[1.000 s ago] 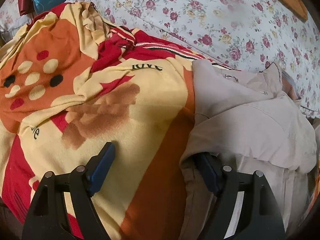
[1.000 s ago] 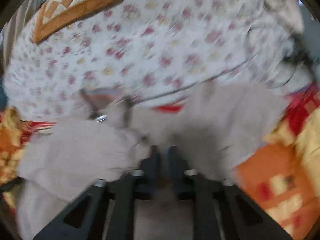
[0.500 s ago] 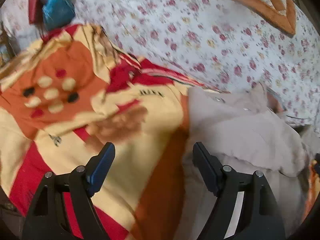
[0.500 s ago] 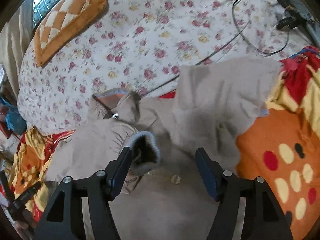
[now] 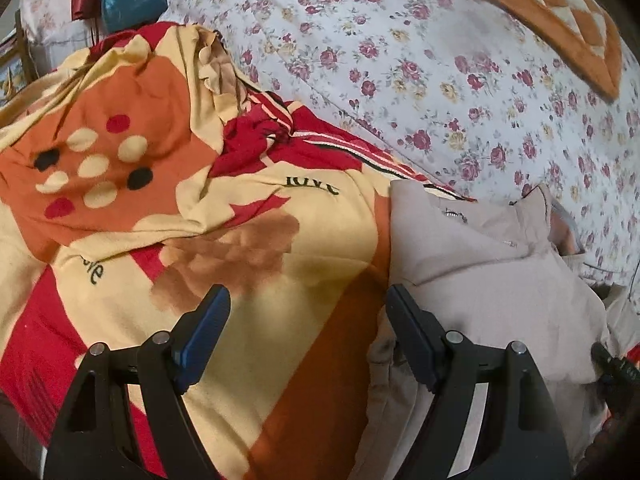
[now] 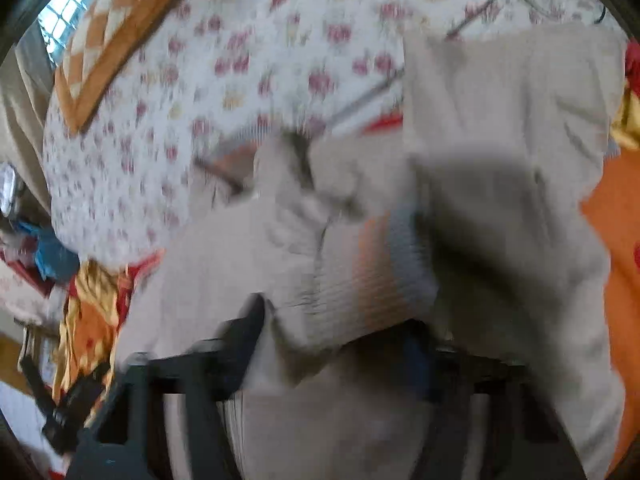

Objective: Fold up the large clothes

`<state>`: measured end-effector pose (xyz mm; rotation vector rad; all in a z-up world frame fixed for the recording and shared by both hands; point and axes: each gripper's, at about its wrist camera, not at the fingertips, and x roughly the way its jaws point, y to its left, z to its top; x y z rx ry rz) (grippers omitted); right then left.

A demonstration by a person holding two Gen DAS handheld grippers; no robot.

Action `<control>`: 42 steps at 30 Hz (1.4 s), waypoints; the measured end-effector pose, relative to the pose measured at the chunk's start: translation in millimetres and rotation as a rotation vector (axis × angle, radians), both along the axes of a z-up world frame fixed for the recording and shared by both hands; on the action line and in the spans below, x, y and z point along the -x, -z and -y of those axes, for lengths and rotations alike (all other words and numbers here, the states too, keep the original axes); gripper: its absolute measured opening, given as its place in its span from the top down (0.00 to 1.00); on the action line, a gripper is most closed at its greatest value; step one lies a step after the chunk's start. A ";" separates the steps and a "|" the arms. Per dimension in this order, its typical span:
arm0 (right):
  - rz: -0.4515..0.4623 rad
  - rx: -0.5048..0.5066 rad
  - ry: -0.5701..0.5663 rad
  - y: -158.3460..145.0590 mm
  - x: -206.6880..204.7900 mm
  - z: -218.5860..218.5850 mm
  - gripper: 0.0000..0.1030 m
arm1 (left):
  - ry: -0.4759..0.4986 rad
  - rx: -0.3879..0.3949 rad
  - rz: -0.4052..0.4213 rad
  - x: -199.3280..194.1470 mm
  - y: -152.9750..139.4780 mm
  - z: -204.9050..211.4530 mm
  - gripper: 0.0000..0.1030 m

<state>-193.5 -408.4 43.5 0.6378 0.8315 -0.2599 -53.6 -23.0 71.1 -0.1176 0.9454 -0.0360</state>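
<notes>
Left wrist view has the left gripper [image 5: 308, 340] spread wide, empty, lower centre beside the beige jacket [image 5: 472, 280], while the right gripper [image 6: 340, 344] seems parted around its ribbed cuff [image 6: 360, 280], too blurry to call, probably for folding.

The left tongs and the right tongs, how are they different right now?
The left tongs are wide open with nothing between them, above the colourful blanket; the right tongs have the beige jacket's ribbed cuff between them. The left view is sharp; the right view is blurred. Both are black with blue pads, over the same bed.
</notes>
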 end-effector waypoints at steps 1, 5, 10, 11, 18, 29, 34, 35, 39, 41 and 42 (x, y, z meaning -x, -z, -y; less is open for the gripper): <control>0.000 0.031 -0.002 -4.3 2.2 -1.9 0.80 | -0.002 -0.002 -0.003 -0.3 0.7 -0.1 0.22; 0.007 0.259 -0.001 -27.4 12.1 -10.8 0.80 | 0.001 0.007 -0.002 -1.1 1.0 4.0 0.22; -0.144 0.132 0.001 15.0 0.7 4.4 0.73 | 0.054 0.009 0.012 2.3 1.2 19.2 0.22; -0.141 0.107 0.011 13.2 3.5 6.6 0.70 | 0.077 0.008 0.008 3.1 1.4 23.4 0.22; -0.074 0.187 0.109 -31.3 47.4 18.6 0.48 | 0.159 -0.134 -0.109 3.2 24.8 47.0 0.22; -0.091 0.263 -0.057 -6.5 -1.9 -3.8 0.53 | 0.151 -0.132 -0.094 5.4 24.3 50.3 0.21; -0.113 0.287 -0.045 3.8 -7.3 1.5 0.52 | 0.154 -0.113 -0.076 5.1 17.8 49.1 0.21; -0.107 0.289 -0.050 -1.1 -5.6 -0.8 0.50 | 0.153 -0.118 -0.061 6.7 14.4 49.3 0.21; -0.016 0.301 -0.057 -27.6 8.2 -11.1 0.49 | 0.152 -0.121 -0.011 11.6 5.6 48.7 0.21; 0.019 0.294 -0.068 -33.8 11.8 -13.8 0.48 | 0.155 -0.125 -0.001 12.7 4.4 49.4 0.21; 0.025 0.290 -0.072 -35.2 11.9 -16.8 0.48 | 0.158 -0.129 0.002 12.7 4.4 50.3 0.21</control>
